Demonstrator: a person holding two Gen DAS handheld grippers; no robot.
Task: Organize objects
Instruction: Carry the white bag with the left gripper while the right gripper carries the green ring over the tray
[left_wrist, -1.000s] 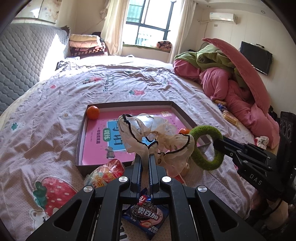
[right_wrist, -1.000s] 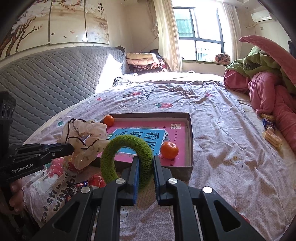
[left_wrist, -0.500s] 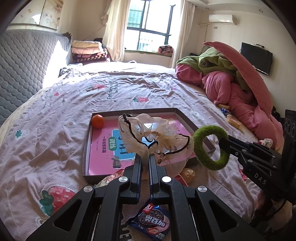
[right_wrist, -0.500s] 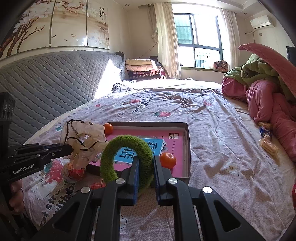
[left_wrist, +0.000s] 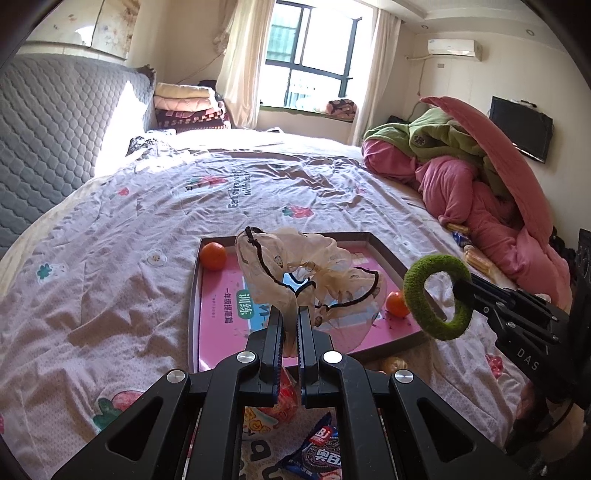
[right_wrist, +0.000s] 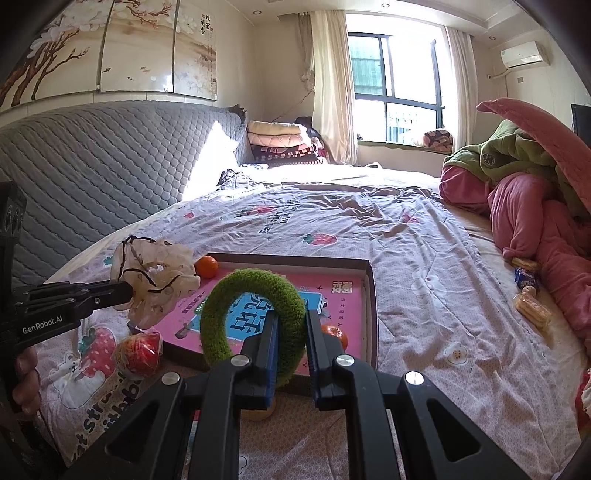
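My left gripper (left_wrist: 290, 314) is shut on a sheer cream scrunchie with black trim (left_wrist: 295, 269) and holds it in the air above the near edge of a shallow brown tray (left_wrist: 391, 258) with a pink book inside. My right gripper (right_wrist: 290, 321) is shut on a fuzzy green scrunchie (right_wrist: 255, 291), also lifted above the tray (right_wrist: 371, 295). The green scrunchie (left_wrist: 436, 295) and right gripper (left_wrist: 463, 290) show at right in the left wrist view. The cream scrunchie (right_wrist: 155, 280) shows at left in the right wrist view. Two oranges (left_wrist: 213, 255) (left_wrist: 395, 303) lie in the tray.
Snack packets lie on the bed below the grippers: a red one (right_wrist: 138, 349) and a blue biscuit pack (left_wrist: 317, 454). More snacks (right_wrist: 532, 306) lie at the right by a heap of pink and green bedding (right_wrist: 535, 192). A grey padded headboard (right_wrist: 92, 173) stands at left.
Both grippers have risen and drawn back with their scrunchies. The tray and snacks look lower and farther in both views.
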